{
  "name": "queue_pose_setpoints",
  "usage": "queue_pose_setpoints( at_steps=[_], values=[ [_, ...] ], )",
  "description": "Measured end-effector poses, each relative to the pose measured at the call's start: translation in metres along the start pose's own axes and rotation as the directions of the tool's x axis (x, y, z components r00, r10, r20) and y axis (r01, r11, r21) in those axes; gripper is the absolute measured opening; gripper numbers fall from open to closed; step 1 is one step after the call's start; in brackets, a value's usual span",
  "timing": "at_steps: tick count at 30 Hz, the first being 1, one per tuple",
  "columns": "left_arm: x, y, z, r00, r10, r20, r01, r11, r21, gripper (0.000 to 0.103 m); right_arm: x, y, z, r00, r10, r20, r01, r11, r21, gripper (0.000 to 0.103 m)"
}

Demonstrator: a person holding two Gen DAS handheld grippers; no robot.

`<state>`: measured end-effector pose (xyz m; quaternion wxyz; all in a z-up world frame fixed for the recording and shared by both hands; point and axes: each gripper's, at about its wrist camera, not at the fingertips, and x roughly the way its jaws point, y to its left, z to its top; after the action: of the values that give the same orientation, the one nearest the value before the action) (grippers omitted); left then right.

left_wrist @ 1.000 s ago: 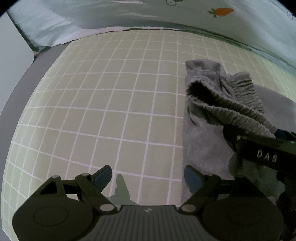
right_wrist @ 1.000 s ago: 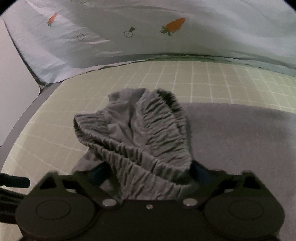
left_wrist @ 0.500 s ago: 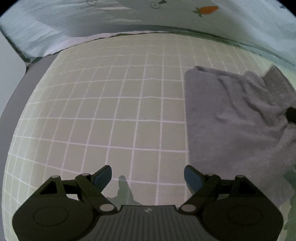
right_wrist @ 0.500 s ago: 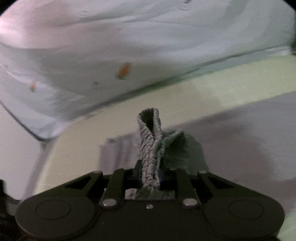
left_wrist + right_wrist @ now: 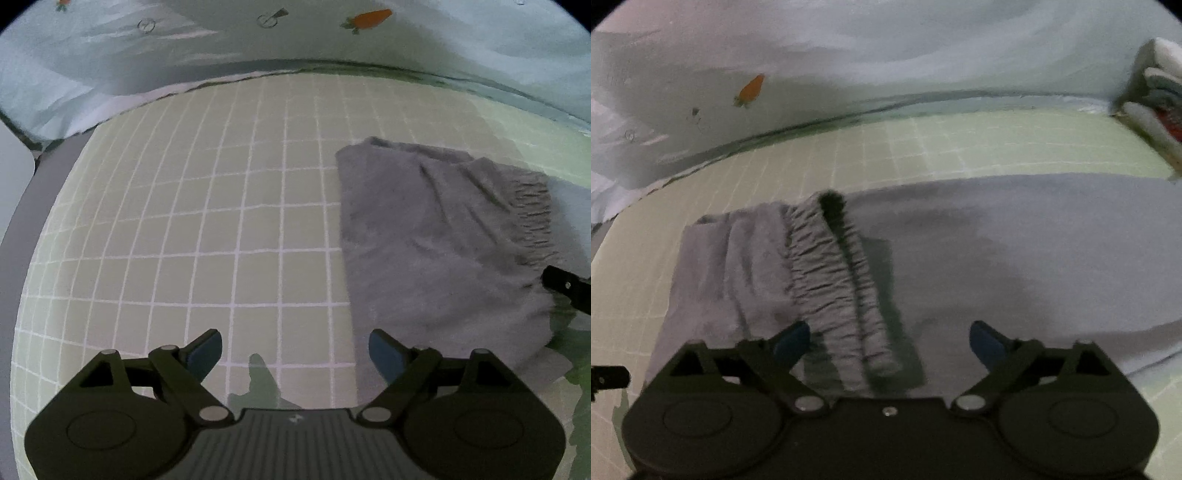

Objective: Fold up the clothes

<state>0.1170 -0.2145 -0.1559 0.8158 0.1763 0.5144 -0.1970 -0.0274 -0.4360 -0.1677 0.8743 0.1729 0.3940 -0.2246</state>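
Observation:
Grey trousers (image 5: 1015, 240) lie on a green grid mat (image 5: 203, 221). Their gathered elastic waistband (image 5: 842, 280) is folded over onto the fabric and lies flat, running away from my right gripper (image 5: 890, 341). That gripper's jaws are opening wide; the waistband's near end lies between them, clear of the blue pads. In the left wrist view the folded trousers (image 5: 436, 251) sit to the right. My left gripper (image 5: 295, 350) hovers open over bare mat just left of the trousers' edge, with nothing between its fingers. The right gripper's black tip (image 5: 565, 288) shows at that view's right edge.
A pale blue sheet with carrot prints (image 5: 369, 18) bunches along the far side of the mat. A stack of folded items (image 5: 1160, 110) sits at the far right. A grey and white edge (image 5: 14, 184) borders the mat on the left.
The right gripper carried the pinched waistband across to the right, then opened and let it drop flat on the trousers. The left gripper drifted slightly and stayed open.

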Motion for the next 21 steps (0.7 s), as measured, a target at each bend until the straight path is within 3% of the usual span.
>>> queue_pose_setpoints(
  at_steps=[2, 8, 14, 21],
  values=[
    [-0.007, -0.006, 0.001, 1.000, -0.002, 0.008, 0.002, 1.000, 0.008, 0.089, -0.008, -0.015, -0.003, 1.000, -0.013, 0.015, 0.013, 1.000, 0.021, 0.103],
    [-0.027, -0.036, 0.004, 0.999, -0.013, 0.034, 0.011, 0.999, 0.051, 0.090, -0.027, -0.084, -0.024, 0.995, -0.103, 0.008, 0.101, 0.981, 0.164, 0.103],
    [-0.038, -0.079, 0.007, 0.999, -0.012, 0.044, 0.008, 0.995, 0.103, 0.092, -0.042, -0.174, -0.047, 0.980, -0.200, -0.017, 0.192, 0.908, 0.372, 0.103],
    [-0.032, -0.134, 0.016, 0.999, 0.026, 0.030, -0.029, 0.993, 0.111, 0.094, -0.048, -0.255, -0.043, 0.959, -0.282, 0.019, 0.251, 0.878, 0.407, 0.103]
  ],
)
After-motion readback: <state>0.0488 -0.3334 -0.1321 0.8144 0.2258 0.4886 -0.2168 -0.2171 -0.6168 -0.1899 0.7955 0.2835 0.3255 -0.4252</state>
